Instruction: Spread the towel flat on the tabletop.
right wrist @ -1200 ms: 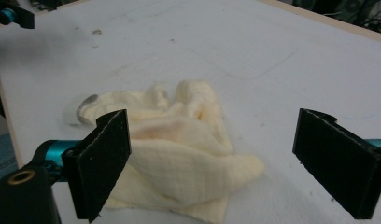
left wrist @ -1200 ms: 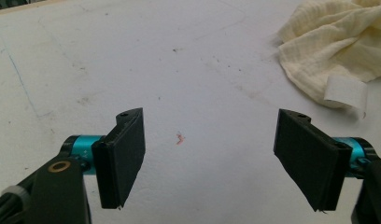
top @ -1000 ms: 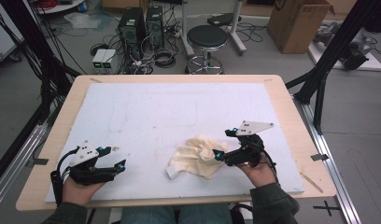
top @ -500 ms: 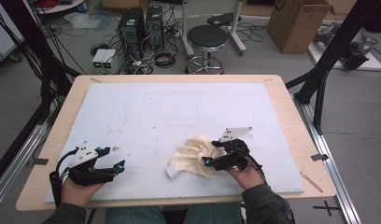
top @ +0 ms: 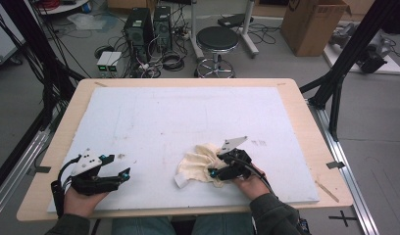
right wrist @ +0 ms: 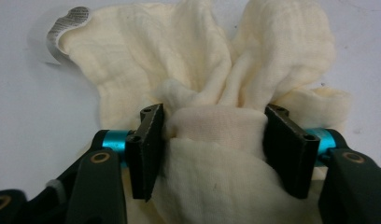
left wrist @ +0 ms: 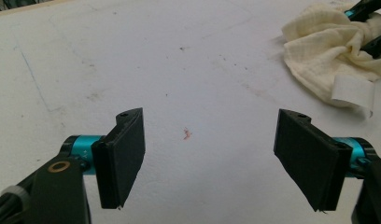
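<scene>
Your cream muslin cloth (top: 198,164) lies crumpled near the white table's front edge, a bunched fold (right wrist: 216,128) pinched up.

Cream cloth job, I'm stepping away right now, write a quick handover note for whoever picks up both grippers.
Right gripper: fingers pressed into a bunched fold of the cream cloth, cloth between them, not fully closed.
Left gripper: open, holding nothing, resting low over the white mat near the front left corner.
Cloth: crumpled on the mat, front centre, white label at one edge.
Done: cloth gathered in the right grip.
Left: probably lift and spread or fold it; nothing is laid out yet.
</scene>
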